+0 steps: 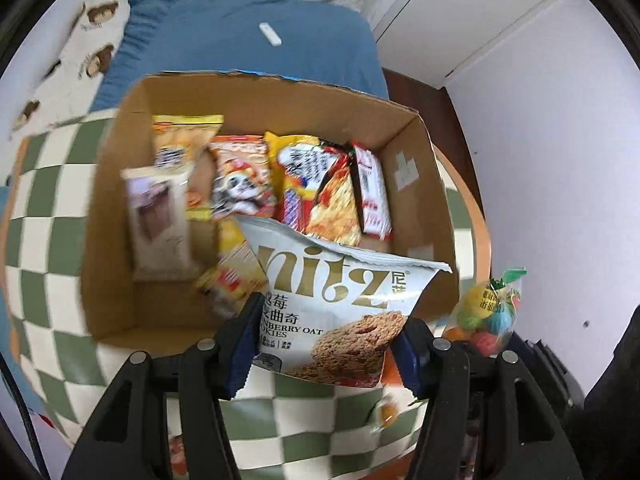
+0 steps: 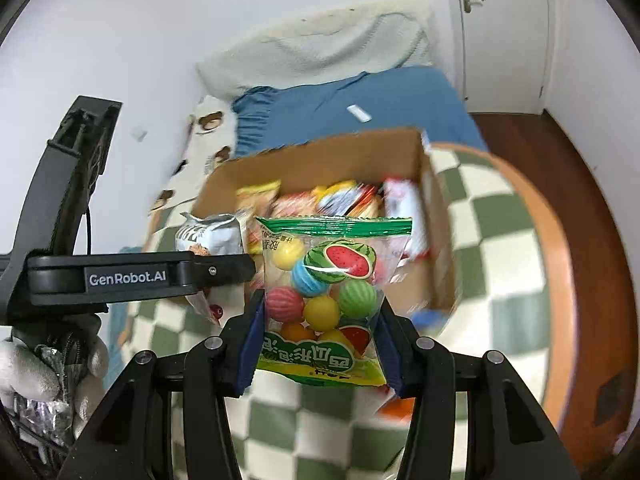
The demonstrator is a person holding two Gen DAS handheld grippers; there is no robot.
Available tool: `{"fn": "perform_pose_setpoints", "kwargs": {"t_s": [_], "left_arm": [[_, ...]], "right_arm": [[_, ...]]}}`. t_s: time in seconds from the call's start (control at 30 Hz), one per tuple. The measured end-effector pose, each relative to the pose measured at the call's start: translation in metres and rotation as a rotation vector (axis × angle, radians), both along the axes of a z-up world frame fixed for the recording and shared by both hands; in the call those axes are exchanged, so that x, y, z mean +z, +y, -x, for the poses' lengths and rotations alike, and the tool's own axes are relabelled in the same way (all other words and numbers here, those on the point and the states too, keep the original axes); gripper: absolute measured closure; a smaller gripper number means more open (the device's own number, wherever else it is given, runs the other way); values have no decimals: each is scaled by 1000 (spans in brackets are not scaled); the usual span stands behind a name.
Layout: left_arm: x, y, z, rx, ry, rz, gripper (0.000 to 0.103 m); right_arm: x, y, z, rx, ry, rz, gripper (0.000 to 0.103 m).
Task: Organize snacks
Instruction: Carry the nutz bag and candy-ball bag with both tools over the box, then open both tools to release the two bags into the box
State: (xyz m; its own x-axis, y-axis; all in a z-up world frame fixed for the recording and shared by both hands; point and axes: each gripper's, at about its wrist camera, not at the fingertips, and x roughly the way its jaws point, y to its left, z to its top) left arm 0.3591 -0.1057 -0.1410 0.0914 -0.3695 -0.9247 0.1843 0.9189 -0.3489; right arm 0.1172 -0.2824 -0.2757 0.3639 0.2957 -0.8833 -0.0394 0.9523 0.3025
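Right gripper [image 2: 318,344] clamps gumball bag [image 2: 324,292]; only there, gloved hand [image 2: 44,376].

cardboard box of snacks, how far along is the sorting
Several packets already lie in the cardboard box. In hand: the left tool grips the cookie bag, and the right tool grips the gumball bag, both held above the checkered cloth. Left: both bags must go in; an orange item may remain.

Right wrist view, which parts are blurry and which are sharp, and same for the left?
Right wrist view: gumball bag sharp, cardboard box and checkered cloth motion-smeared. Left wrist view: cookie bag crisp, box snacks blurred. Both bulge with fisheye distortion.
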Motion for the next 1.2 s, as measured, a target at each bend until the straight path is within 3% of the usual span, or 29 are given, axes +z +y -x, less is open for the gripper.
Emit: {"fn": "perform_pose_setpoints", "kwargs": {"t_s": [0.17, 0.4, 0.43, 0.47, 0.5, 0.53, 0.57, 0.73, 0.93, 1.2], "left_arm": [[-36, -23, -41, 57, 155, 40, 47], [-60, -44, -48, 23, 219, -13, 46], [-65, -45, -48, 18, 233, -15, 45], [-67, -45, -48, 19, 240, -14, 43], [-67, -45, -49, 22, 231, -22, 39], [-67, -45, -50, 20, 214, -31, 26], [-66, -46, -51, 14, 200, -40, 13], [-61, -48, -51, -6, 175, -71, 7], [-48, -30, -50, 16, 109, -118, 7], [-52, 0, -38, 28, 54, -204, 7]], "right_arm": [[-32, -5, -44, 24, 97, 2, 50], [-73, -8, -52, 52, 236, 2, 49], [-80, -9, -53, 53, 269, 1, 43], [-83, -9, -54, 56, 285, 8, 27], [-86, -8, -55, 60, 296, 26, 18], [-87, -7, -54, 66, 302, 37, 7], [-87, -6, -54, 71, 309, 49, 7], [-93, -4, -54, 59, 329, 76, 7], [-94, -4, -54, 35, 334, 84, 7], [-92, -1, -50, 9, 315, 100, 7]]}}
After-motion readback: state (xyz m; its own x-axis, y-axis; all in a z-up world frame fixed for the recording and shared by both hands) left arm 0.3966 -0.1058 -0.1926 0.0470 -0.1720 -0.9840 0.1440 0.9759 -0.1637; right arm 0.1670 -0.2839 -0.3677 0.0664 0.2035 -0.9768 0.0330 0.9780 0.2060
